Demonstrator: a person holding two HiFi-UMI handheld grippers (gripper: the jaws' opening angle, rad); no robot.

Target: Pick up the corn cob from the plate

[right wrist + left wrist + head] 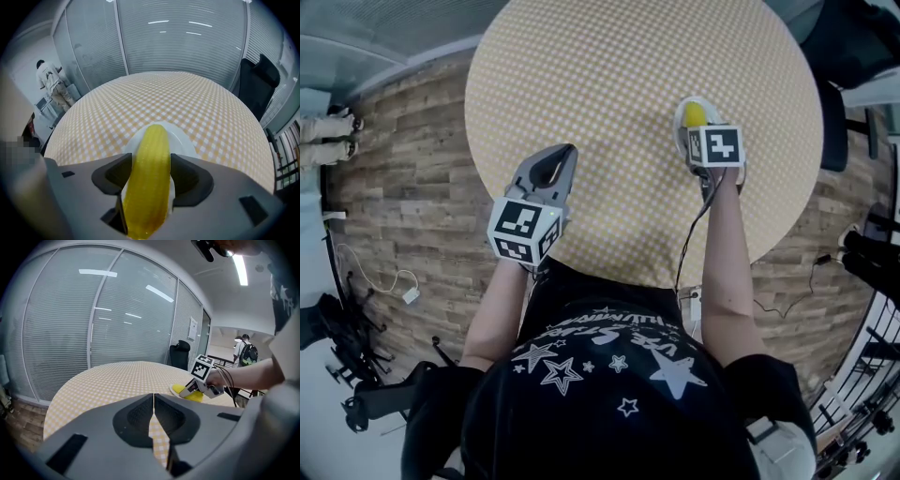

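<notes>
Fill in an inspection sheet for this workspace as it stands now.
Surface: round table with a yellow checked top.
Job's things: corn cob lying on a white plate.
Clutter: nothing seen.
Grippers: left gripper jaws together, empty, over the table's edge; right gripper jaws apart, either side of the corn cob.
Cables: black cable along the right arm; white cable on the floor.
Surroundings: wooden floor, glass walls with blinds, black chair, person standing.

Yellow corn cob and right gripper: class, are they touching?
Cannot tell. Right gripper view shows the yellow corn cob filling the open right gripper; no plain gap or contact.
</notes>
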